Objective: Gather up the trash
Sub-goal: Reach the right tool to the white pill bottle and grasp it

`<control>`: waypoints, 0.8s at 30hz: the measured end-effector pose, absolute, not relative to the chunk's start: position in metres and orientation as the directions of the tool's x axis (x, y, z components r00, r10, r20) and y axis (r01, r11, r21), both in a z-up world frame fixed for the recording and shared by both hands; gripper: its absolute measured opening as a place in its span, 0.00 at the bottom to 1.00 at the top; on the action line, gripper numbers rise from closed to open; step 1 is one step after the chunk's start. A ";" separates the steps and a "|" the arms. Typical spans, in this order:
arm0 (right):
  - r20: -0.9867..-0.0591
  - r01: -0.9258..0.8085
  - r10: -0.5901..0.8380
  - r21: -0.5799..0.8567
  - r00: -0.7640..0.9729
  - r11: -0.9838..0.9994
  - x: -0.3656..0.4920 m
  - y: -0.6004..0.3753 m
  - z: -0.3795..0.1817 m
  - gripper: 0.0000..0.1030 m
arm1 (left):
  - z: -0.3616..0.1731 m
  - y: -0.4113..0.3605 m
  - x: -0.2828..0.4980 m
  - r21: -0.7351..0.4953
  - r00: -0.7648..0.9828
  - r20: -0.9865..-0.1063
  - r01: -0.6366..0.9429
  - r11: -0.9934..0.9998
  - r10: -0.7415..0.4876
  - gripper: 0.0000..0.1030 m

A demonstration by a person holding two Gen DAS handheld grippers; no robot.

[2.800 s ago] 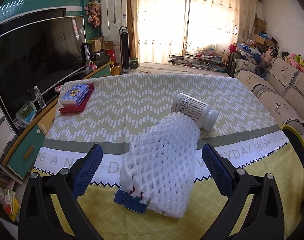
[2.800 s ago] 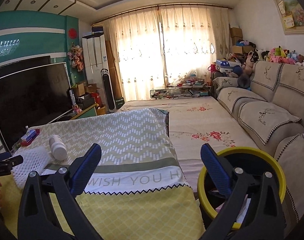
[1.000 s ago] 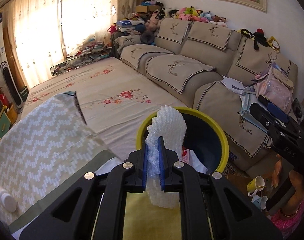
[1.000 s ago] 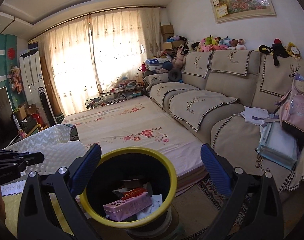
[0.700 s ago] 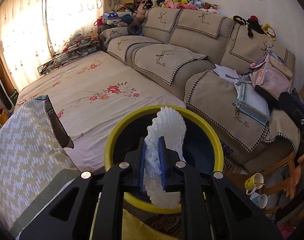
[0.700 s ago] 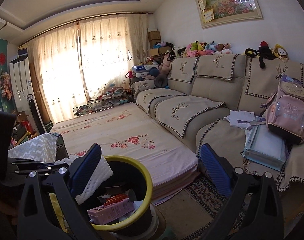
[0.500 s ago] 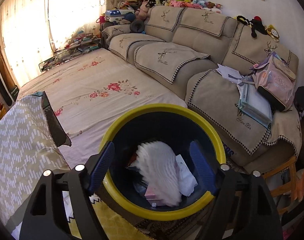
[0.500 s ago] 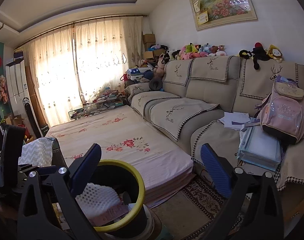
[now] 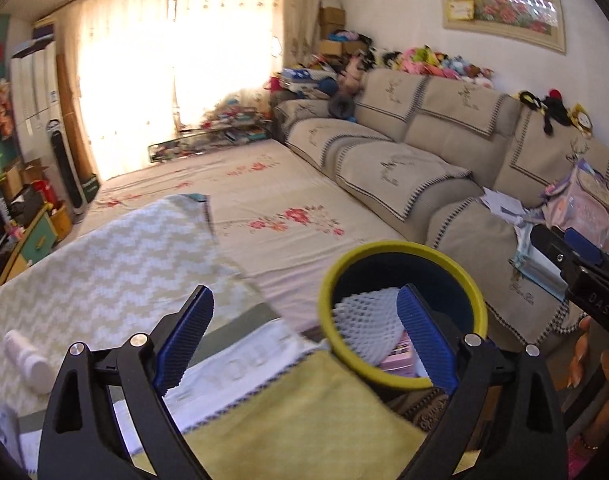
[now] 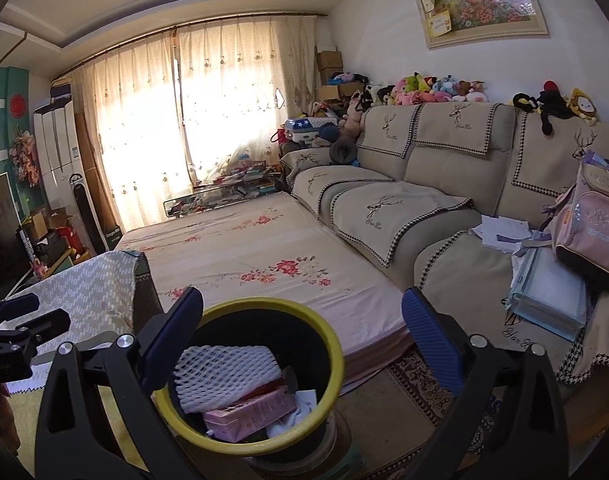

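Left claw (image 9: 304, 340) is opening, nothing in it; right claw (image 10: 304, 340) gapes empty. Foam net (image 10: 224, 376) sits in the bin (image 10: 324, 344) below; white bottle (image 9: 28, 360) off left remains.

Low table under a chevron and yellow cloth, bin on the floor beside it

I see the table (image 9: 104, 280) carrying a white bottle (image 9: 28, 356) on its side near the left edge. On the patterned rug (image 10: 408, 396) just off the table's corner stands the yellow-rimmed bin (image 10: 328, 376), holding white foam netting (image 10: 224, 372) over a pink box (image 10: 248, 412).
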State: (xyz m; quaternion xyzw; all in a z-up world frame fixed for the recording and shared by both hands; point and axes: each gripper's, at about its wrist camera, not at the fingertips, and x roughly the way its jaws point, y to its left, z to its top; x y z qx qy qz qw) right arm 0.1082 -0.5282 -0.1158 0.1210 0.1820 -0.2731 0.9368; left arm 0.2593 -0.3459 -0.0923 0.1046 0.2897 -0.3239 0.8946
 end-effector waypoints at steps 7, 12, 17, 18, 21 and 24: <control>-0.425 0.361 -0.277 0.130 0.862 0.923 0.161 -0.458 -0.111 0.92 | -0.079 -0.227 0.255 -0.026 0.733 -0.544 0.471 0.882 -0.408 0.91; -0.442 0.145 -0.069 0.140 0.894 0.980 0.201 -0.392 -0.098 0.92 | -0.075 -0.131 0.242 -0.021 0.816 -0.515 0.293 0.956 -0.262 0.92; -0.472 -0.066 0.121 0.132 0.873 0.989 0.235 -0.327 -0.085 0.92 | -0.079 -0.045 0.224 -0.009 0.868 -0.486 0.110 0.994 -0.100 0.95; -0.477 -0.097 0.151 0.136 0.866 0.986 0.242 -0.316 -0.083 0.92 | -0.081 -0.030 0.222 -0.014 0.872 -0.483 0.079 0.997 -0.076 0.95; -0.505 -0.183 0.220 0.123 0.834 0.975 0.263 -0.281 -0.084 0.92 | -0.089 0.002 0.217 -0.013 0.880 -0.475 0.005 1.000 -0.010 0.95; -0.544 -0.246 0.270 0.119 0.794 0.962 0.288 -0.253 -0.091 0.92 | -0.097 0.022 0.217 -0.021 0.885 -0.464 -0.038 0.999 0.024 0.95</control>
